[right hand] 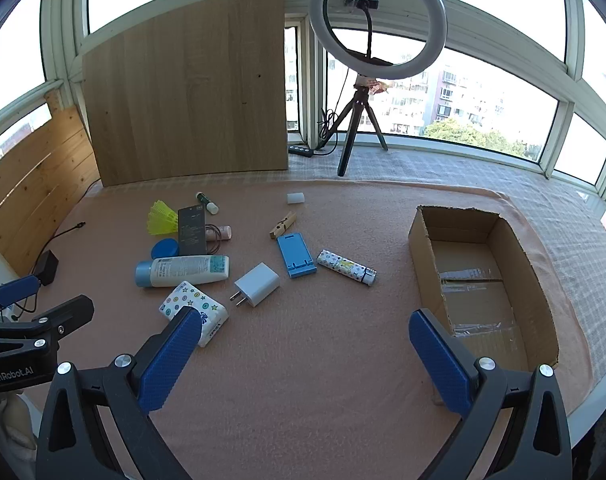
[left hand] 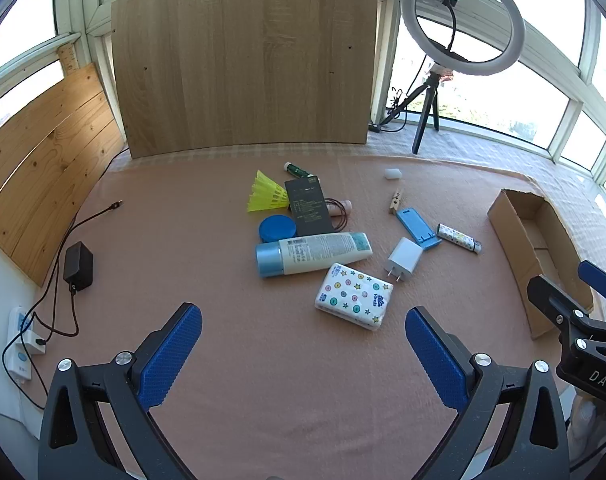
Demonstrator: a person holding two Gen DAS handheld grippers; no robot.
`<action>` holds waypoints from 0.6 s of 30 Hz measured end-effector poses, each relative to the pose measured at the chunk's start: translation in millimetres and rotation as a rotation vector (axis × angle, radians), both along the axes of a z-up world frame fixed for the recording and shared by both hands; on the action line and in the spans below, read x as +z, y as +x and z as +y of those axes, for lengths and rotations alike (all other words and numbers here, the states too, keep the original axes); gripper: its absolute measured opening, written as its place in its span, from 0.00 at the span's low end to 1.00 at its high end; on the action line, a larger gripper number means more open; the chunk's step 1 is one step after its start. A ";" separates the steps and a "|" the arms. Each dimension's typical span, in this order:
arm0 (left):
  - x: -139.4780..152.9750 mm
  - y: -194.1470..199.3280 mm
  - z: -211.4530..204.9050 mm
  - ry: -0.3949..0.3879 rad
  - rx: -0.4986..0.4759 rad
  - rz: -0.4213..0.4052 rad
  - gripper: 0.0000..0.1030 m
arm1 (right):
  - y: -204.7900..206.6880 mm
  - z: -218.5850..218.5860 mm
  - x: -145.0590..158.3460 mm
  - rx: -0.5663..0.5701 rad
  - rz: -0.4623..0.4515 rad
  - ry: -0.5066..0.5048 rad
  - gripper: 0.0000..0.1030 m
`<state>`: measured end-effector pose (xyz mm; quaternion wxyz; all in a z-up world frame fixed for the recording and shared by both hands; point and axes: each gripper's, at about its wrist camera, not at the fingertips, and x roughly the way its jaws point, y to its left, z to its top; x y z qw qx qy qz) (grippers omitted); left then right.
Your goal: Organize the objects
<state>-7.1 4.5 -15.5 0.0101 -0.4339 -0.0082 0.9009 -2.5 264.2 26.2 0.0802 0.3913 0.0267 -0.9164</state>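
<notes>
— Cardboard box [right hand: 483, 276] sits open just ahead of our right gripper [right hand: 307, 356], to its right; the clutter lies ahead-left, the tissue pack [right hand: 195, 308] by its left finger.

— And our left gripper [left hand: 303, 356]?

— Tissue pack and lotion tube [left hand: 315, 254] lie just beyond it. We have both sets of jaws spread wide, gripping nothing, both tilted down over the pink cloth [left hand: 263, 360].

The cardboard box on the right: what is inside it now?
The cardboard box holds no objects. Only its bare floor with strips of clear tape shows. The strip of floor just behind its near wall is hidden from the right wrist view.
</notes>
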 end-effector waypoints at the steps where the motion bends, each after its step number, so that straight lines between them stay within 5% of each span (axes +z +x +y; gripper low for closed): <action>1: 0.0 -0.3 0.1 0.000 0.001 0.000 1.00 | 0.1 0.0 0.0 0.000 0.000 0.000 1.00; 18: -0.1 1.7 4.9 -0.001 -0.009 0.000 1.00 | 2.4 0.7 -0.4 0.002 -0.001 0.000 1.00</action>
